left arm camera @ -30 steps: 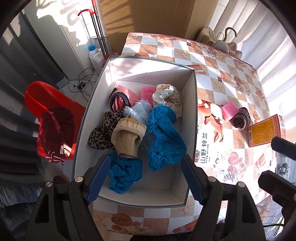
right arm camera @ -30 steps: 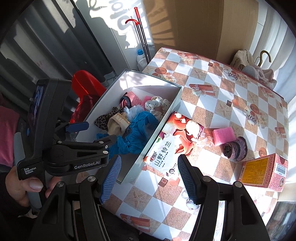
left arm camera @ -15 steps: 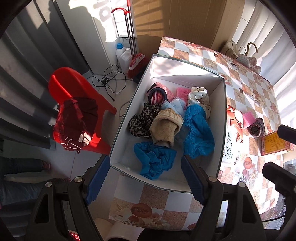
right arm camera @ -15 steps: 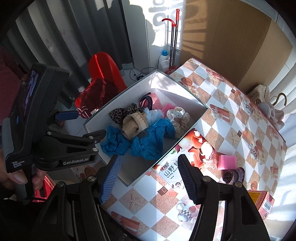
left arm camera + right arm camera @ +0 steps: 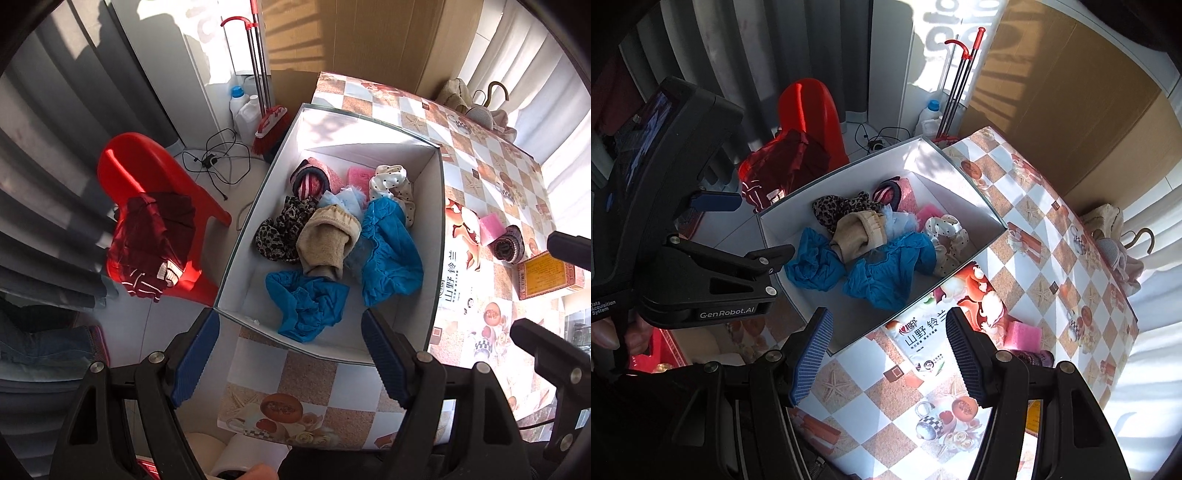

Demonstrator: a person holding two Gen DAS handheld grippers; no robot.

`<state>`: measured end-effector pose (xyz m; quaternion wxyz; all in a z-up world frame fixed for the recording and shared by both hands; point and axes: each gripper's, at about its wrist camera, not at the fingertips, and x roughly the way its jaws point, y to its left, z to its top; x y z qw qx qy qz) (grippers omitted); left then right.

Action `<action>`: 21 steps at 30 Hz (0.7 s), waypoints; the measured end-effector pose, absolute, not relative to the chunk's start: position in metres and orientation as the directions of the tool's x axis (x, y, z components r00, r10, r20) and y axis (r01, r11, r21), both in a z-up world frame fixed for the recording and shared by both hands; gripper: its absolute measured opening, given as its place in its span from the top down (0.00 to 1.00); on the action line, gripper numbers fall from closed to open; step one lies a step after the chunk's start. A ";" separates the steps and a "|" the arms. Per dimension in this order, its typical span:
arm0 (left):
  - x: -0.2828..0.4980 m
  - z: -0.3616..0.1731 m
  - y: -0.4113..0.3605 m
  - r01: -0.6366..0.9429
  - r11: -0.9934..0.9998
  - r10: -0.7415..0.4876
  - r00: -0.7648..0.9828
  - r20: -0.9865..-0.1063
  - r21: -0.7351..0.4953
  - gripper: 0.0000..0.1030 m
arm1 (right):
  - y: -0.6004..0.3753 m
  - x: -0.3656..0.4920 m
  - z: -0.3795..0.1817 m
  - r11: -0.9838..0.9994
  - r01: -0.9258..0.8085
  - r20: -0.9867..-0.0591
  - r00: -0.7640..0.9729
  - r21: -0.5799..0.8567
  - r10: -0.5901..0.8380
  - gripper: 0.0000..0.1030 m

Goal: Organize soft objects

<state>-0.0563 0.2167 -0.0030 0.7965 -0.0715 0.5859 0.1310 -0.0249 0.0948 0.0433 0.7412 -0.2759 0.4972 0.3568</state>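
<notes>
Soft clothes (image 5: pixel 332 251) are lying heaped in the white box (image 5: pixel 436 236) on the bench (image 5: pixel 491 158) (a sponge (image 5: pixel 491 229) is sitting outside, beside a packet (image 5: pixel 923 332)). Both grippers, left (image 5: pixel 290 354) and right (image 5: pixel 888 354), are hovering above, fingers open, gripping nothing.

Both claws are black plastic with ribbed blue pads and silver screws at the pivots: the left claw (image 5: pixel 290 356) and the right claw (image 5: pixel 888 360). Seen at nine o'clock from the right wrist, the left unit's body reads "GenRobot.AI" in white.
</notes>
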 end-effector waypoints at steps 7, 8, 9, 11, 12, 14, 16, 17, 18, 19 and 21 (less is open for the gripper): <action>-0.061 0.001 0.209 -0.300 0.953 0.138 0.282 -0.950 0.049 0.20 | 0.090 -0.029 0.044 0.590 -0.807 -0.931 0.247 -0.043 0.270 0.37; -0.062 0.002 0.208 -0.301 0.952 0.141 0.280 -0.950 0.053 0.20 | 0.089 -0.030 0.045 0.590 -0.807 -0.930 0.247 -0.041 0.273 0.37; -0.062 0.002 0.207 -0.302 0.952 0.142 0.277 -0.950 0.054 0.20 | 0.087 -0.030 0.045 0.590 -0.806 -0.929 0.247 -0.040 0.275 0.37; -0.064 0.002 0.204 -0.302 0.952 0.138 0.276 -0.951 0.051 0.20 | 0.083 -0.031 0.045 0.592 -0.805 -0.928 0.248 -0.037 0.279 0.37; -0.064 0.003 0.202 -0.302 0.952 0.137 0.274 -0.952 0.051 0.20 | 0.081 -0.031 0.045 0.594 -0.804 -0.927 0.248 -0.035 0.280 0.37; -0.065 0.003 0.196 -0.297 0.954 0.136 0.272 -0.953 0.052 0.20 | 0.075 -0.031 0.045 0.598 -0.801 -0.926 0.247 -0.029 0.285 0.37; -0.066 0.004 0.190 -0.286 0.957 0.138 0.275 -0.952 0.056 0.20 | 0.070 -0.032 0.045 0.602 -0.798 -0.925 0.247 -0.025 0.288 0.37; -0.066 0.005 0.187 -0.281 0.958 0.135 0.277 -0.951 0.055 0.20 | 0.067 -0.032 0.045 0.604 -0.797 -0.925 0.247 -0.024 0.290 0.37; -0.066 0.005 0.183 -0.277 0.959 0.134 0.278 -0.951 0.054 0.20 | 0.065 -0.033 0.046 0.606 -0.795 -0.924 0.248 -0.023 0.291 0.37; -0.065 0.006 0.180 -0.272 0.961 0.132 0.279 -0.951 0.054 0.20 | 0.062 -0.033 0.046 0.608 -0.794 -0.924 0.249 -0.022 0.292 0.37; -0.064 0.006 0.173 -0.263 0.963 0.133 0.277 -0.952 0.058 0.20 | 0.054 -0.033 0.047 0.614 -0.789 -0.921 0.253 -0.020 0.295 0.37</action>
